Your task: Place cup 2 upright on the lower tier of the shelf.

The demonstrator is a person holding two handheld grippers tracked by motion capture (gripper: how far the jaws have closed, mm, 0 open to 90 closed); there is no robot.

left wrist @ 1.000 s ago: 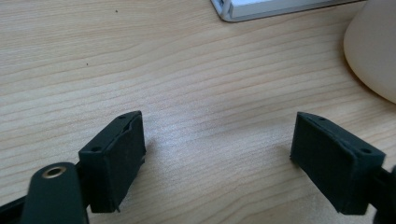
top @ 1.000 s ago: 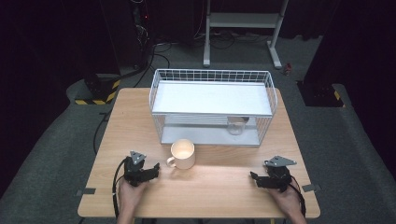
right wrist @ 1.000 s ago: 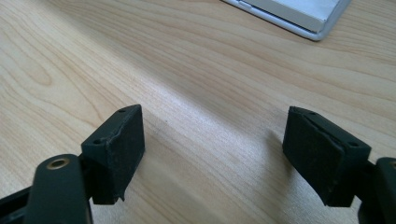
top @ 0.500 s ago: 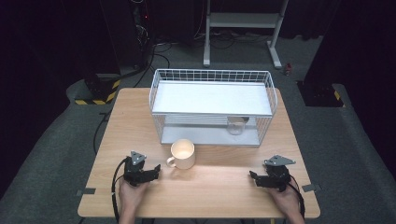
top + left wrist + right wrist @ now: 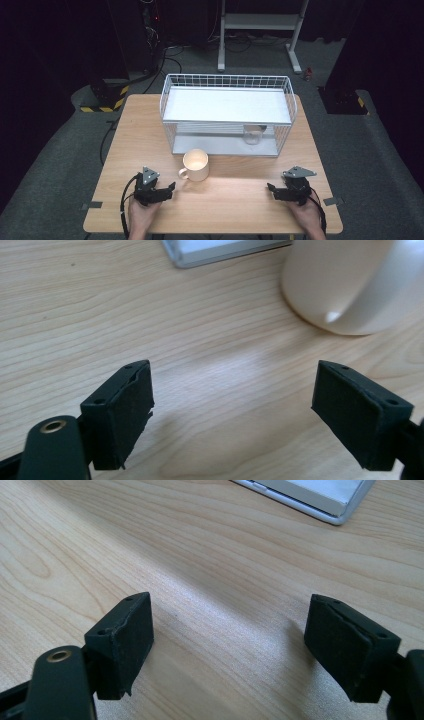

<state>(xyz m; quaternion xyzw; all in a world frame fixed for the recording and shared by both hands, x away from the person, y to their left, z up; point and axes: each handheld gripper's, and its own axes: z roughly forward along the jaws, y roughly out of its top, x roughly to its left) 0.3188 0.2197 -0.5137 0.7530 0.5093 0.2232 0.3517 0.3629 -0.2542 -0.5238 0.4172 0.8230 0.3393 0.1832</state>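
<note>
A cream mug (image 5: 196, 165) stands on the wooden table (image 5: 230, 205) in front of a white wire rack (image 5: 227, 79), its handle pointing left. My left gripper (image 5: 170, 189) lies low at the front left, jaws toward the mug and a short way from its handle. In the left gripper view the mug (image 5: 350, 285) sits ahead to the right, and that gripper (image 5: 232, 405) is open over bare wood. My right gripper (image 5: 271, 190) rests at the front right, pointing left. Its jaws (image 5: 230, 645) have just been opening, with nothing between them.
A clear glass (image 5: 253, 135) stands on the rack's lower shelf, to the right. The rack's base edge (image 5: 310, 495) shows ahead in the right gripper view. Bare wood lies between the two grippers. Dark floor, cables and a metal stand (image 5: 260, 22) surround the table.
My left gripper has shifted slightly. The right hand has stayed where it was. The mug and rack are unmoved.
</note>
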